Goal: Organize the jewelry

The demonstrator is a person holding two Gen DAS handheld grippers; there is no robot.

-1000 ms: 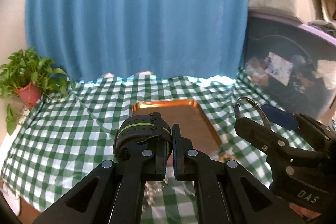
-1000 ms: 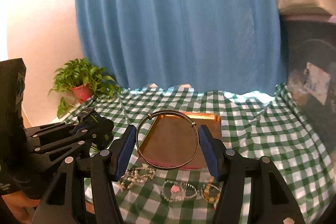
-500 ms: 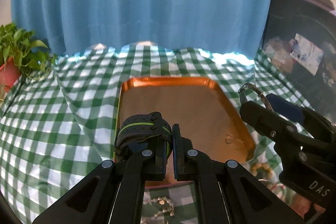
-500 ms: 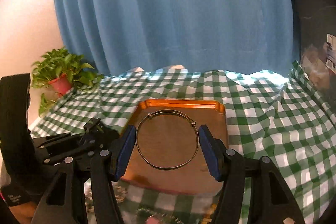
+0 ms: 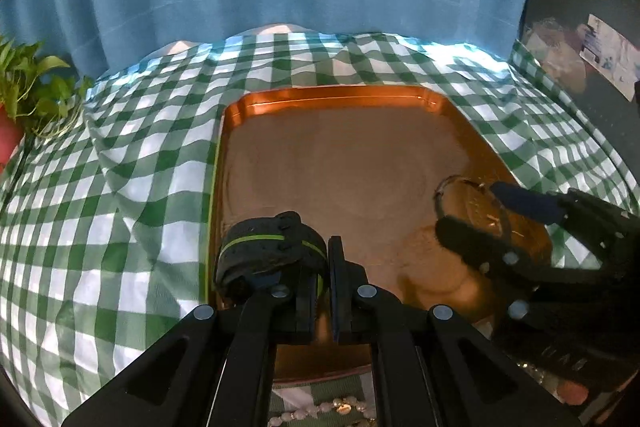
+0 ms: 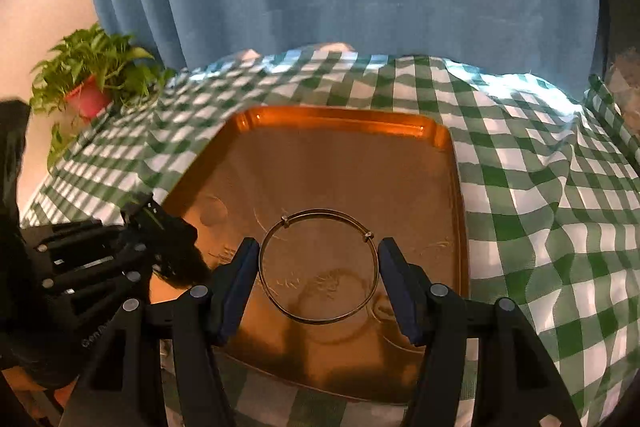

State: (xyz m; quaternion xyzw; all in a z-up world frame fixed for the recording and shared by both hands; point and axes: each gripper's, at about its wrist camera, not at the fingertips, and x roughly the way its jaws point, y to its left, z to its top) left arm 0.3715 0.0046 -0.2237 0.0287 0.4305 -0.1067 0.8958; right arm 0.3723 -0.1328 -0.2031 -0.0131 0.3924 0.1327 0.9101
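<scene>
On the left: potted green plant in a red pot (image 6: 86, 95) sits at the cloth's far-left edge, well apart from the work.
left gripper: black two-finger left gripper (image 5: 323, 283) is clamped on a black wristband with a green stripe (image 5: 270, 251); jaws nearly together, band pinched on the left finger side, hanging over the tray's near-left corner.
cloth: green-and-white checked tablecloth (image 5: 120, 187) is rumpled and covers the whole table.
centre: shiny copper rectangular tray (image 6: 340, 125) lies flat on the cloth, floor bare of jewelry as far as can be seen.
right gripper: black two-finger right gripper with blue pads (image 6: 319, 273) squeezes a thin silver wire bangle (image 6: 319, 269) across its width, one pad on each side, ring held over the tray's near-right part.
height: cannot tell whether the bangle touches the tray floor; a reflection shows under it, so probably just above.
step: judged as setting both pieces into the tray.
how to do it well: lower the bangle until its low edge rests, then part the pads slowly so the springy ring does not jump or roll; release level, clear of the rim.
left side tip: place the wristband apart from the bangle, keeping the two grippers from bumping.
near edge: string of pale beads (image 5: 320, 412) waits on the cloth just before the tray, not yet sorted.
risk: the thin ring may slip sideways on smooth metal.
</scene>
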